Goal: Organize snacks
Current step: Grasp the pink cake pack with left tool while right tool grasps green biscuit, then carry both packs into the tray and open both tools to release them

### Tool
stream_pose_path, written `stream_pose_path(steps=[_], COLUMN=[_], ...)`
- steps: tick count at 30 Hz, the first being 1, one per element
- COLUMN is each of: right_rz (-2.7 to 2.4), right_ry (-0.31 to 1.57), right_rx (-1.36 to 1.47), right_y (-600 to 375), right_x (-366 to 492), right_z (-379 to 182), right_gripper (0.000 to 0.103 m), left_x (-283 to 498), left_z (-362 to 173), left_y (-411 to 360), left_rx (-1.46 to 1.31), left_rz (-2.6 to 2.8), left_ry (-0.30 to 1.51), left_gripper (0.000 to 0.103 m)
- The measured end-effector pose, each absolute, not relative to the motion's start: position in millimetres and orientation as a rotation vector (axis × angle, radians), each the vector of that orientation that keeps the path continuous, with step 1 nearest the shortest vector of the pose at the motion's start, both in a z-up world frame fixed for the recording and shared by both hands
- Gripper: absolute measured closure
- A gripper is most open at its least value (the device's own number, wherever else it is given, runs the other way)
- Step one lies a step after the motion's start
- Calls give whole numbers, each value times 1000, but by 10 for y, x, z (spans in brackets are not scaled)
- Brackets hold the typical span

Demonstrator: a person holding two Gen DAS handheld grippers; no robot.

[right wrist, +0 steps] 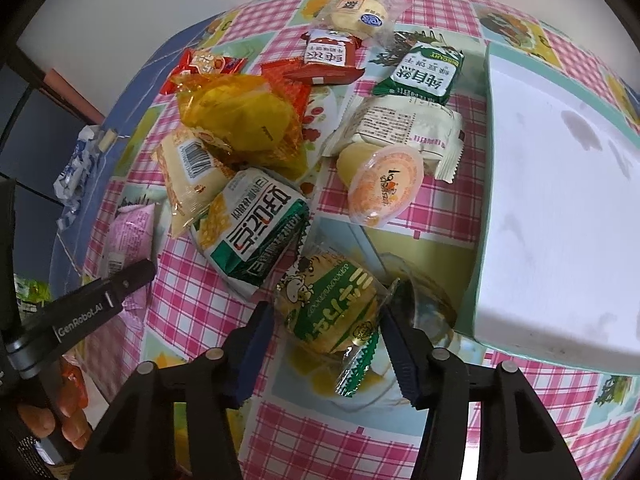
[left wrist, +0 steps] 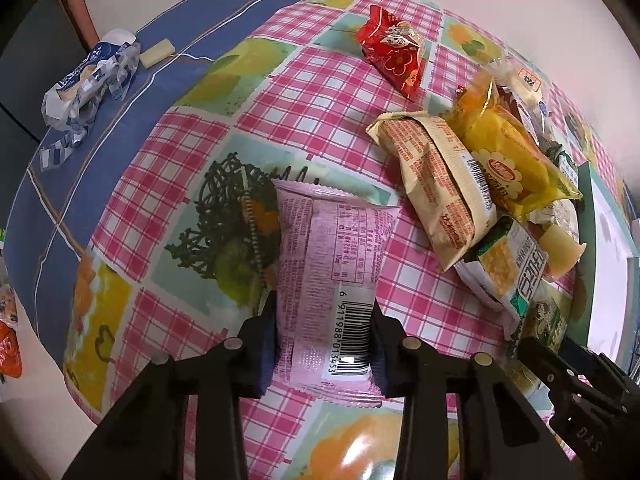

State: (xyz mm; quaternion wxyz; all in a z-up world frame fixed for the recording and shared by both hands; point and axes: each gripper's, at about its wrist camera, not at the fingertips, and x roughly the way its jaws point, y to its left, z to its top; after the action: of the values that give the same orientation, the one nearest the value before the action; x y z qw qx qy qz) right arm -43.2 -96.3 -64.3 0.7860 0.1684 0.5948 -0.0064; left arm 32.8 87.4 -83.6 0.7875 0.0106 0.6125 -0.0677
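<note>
1. Your left gripper (left wrist: 325,344) is clamped on the pink snack packet (left wrist: 328,280), both pads pressed against its sides near the barcode end; the packet lies flat on the checked tablecloth (left wrist: 312,80), apart from the pile.
2. Your right gripper (right wrist: 328,340) straddles the green-and-yellow cracker packet (right wrist: 332,312), which sits on the cloth just beside the white tray (right wrist: 560,200). The right pad touches the wrapper's edge, while a gap shows at the left pad, so it is not yet gripped.
3. Just beyond lies the pile: a green-and-white packet (right wrist: 256,232), a yellow bag (right wrist: 244,120), a beige packet (left wrist: 436,184), a jelly cup (right wrist: 384,188) and a green biscuit pack (right wrist: 424,76).
4. A red packet (left wrist: 394,50) lies alone farther off, and a crumpled blue-and-white wrapper (left wrist: 86,80) rests on the blue cloth (left wrist: 100,152).
</note>
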Motion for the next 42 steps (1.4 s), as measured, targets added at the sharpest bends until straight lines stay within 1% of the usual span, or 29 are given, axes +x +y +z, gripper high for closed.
stream_pose_path(steps=[5,11,16,21,25,31,38,42], right_rz=[-17,-25,-19,-45,-166,-415,-569,-646], right_ry=[1275,1254,1196,1085,1028,1025,1012,1008], right_rx=[365,382,414,454,489,570,666,712], right_y=[-1001,-1077,-1139,-1321,-1589,-2186,-2791,-3146], right_x=[-453,-507,-588,-701,-715,-781,-848,-934], right_z=[-637,-582,-412,-87,85,79,-38,-119], right_gripper=[48,49,49,49,49,49,49,49], left_x=[340,302,248,249,276,261,224,258], left_z=[-733,-547,-331,21,283,484,320,168], left_y=[918,901,915,721,311,-451,-1305,-1604], left_rx=[16,5,3,-18,2,34,85,89], left_rz=[-146,-151,-164,-230,-310,-443,-566,-604], left_ry=[1319,1304,1279,1234,1207,1194,1213,1218], left_gripper=[63,63,63,63,63,63,63,63])
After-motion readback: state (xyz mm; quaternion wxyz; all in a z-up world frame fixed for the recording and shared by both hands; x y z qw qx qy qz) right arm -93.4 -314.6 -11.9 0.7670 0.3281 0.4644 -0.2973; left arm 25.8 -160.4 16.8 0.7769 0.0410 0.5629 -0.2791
